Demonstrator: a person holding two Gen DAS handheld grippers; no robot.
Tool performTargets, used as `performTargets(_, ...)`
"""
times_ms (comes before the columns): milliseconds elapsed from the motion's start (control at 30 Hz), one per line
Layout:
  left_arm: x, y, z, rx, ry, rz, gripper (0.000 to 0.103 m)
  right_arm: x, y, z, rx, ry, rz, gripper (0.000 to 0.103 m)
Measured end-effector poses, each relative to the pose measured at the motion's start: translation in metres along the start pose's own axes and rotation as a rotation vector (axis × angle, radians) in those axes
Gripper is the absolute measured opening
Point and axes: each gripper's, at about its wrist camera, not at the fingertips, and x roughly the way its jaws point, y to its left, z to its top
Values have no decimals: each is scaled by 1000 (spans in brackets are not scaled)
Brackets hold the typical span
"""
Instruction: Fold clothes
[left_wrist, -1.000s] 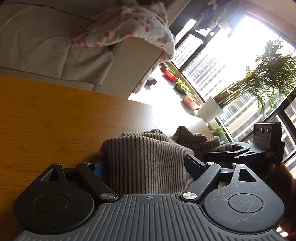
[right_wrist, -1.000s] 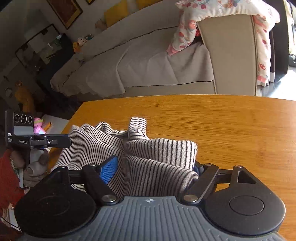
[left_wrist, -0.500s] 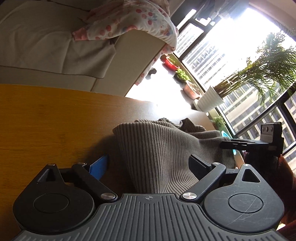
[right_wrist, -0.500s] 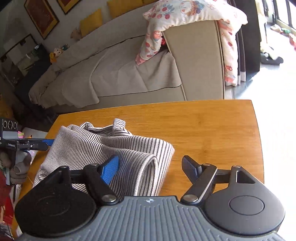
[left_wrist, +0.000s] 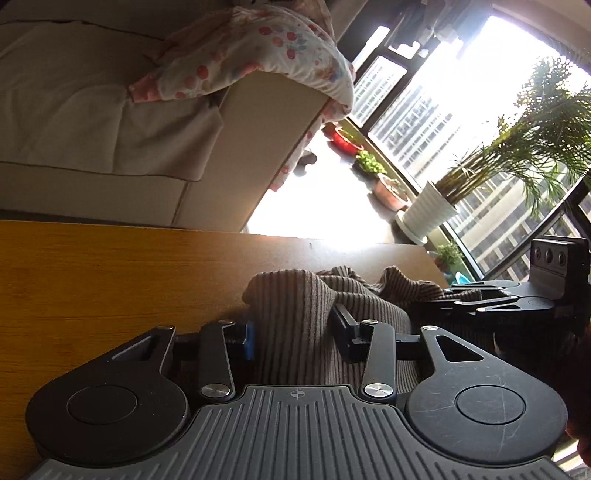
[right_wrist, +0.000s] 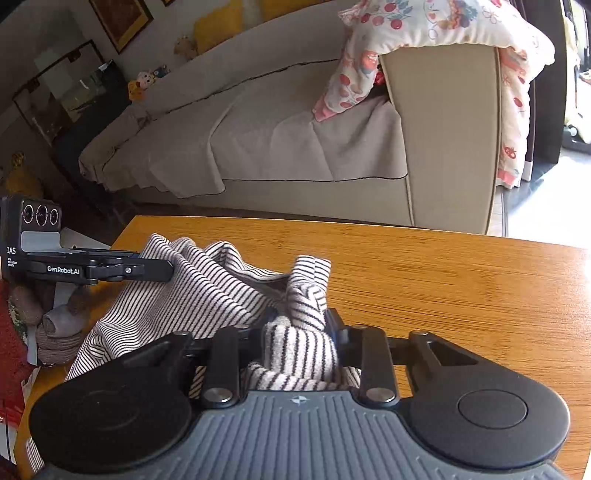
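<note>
A striped knit garment (right_wrist: 207, 295) lies bunched on the wooden table (right_wrist: 461, 288). My right gripper (right_wrist: 299, 332) is shut on a raised fold of it near the table's front. My left gripper (left_wrist: 291, 332) is shut on another part of the garment (left_wrist: 291, 317); it shows in the right wrist view (right_wrist: 162, 269) at the left, gripping the garment's far edge. The right gripper also shows in the left wrist view (left_wrist: 458, 302) at the right, on the cloth.
A beige sofa (right_wrist: 295, 147) with a floral blanket (right_wrist: 436, 26) stands behind the table. Potted plants (left_wrist: 432, 210) stand along a bright window (left_wrist: 443, 122). The table's far edge (left_wrist: 147, 225) lies close to the sofa.
Both grippers were open half a second ago and have closed on the garment. The cloth is now pinched up into folds between the jaws.
</note>
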Motion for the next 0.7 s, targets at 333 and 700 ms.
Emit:
performTargets(333, -137, -63, -50, 208, -111, -83, 24, -123, 119, -44, -310, -150, -12, 17)
performTargets(700, -228, -55, -141, 56, -112, -18, 87, -133, 209, -194, -534, 114, 11, 20)
